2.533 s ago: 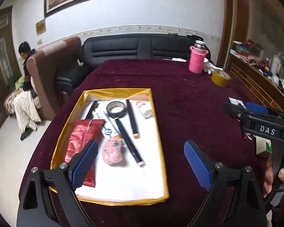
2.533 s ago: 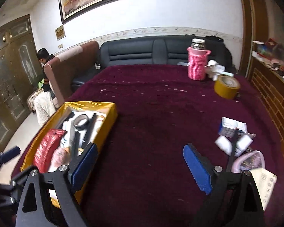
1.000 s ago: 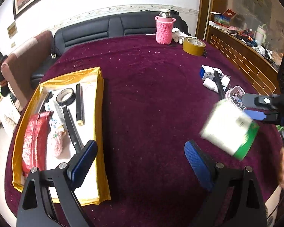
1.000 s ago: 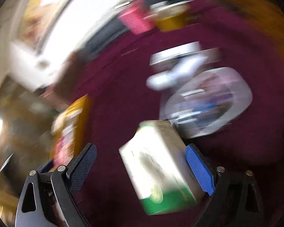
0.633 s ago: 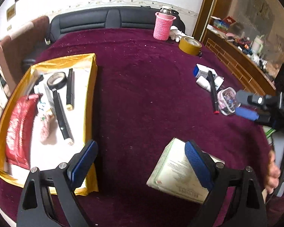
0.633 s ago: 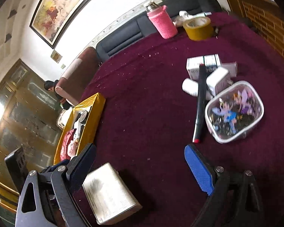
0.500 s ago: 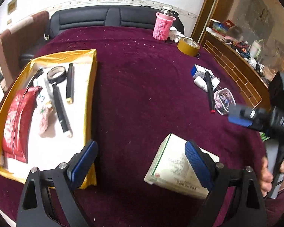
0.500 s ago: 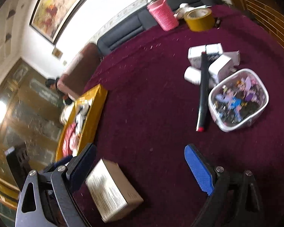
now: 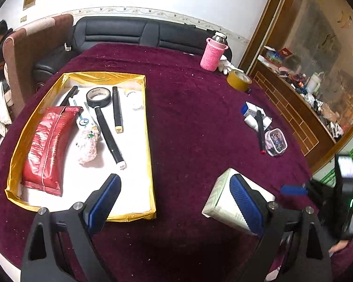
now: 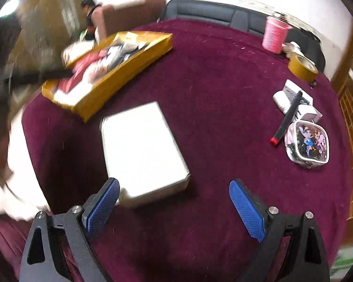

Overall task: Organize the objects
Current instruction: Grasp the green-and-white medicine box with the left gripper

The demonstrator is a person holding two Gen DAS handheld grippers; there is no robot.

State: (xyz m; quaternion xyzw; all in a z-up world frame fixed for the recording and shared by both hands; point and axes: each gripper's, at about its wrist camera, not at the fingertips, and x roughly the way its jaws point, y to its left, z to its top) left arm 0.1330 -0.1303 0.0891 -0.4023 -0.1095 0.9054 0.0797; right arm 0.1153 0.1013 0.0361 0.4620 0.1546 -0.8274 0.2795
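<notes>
A white box lies flat on the maroon table, just ahead of my open, empty right gripper. The box also shows in the left wrist view, partly behind the right finger of my open, empty left gripper. A gold-edged tray holds a red pouch, black tape roll, markers and a pink fuzzy item. The tray shows blurred in the right wrist view.
At the right lie a clear case, a black marker with a red tip and small white boxes. A pink-sleeved bottle and yellow tape roll stand at the back. A sofa lies beyond.
The right gripper carried the white box leftward, set it down on the table and let go. The left gripper's view has swung back toward the tray.
</notes>
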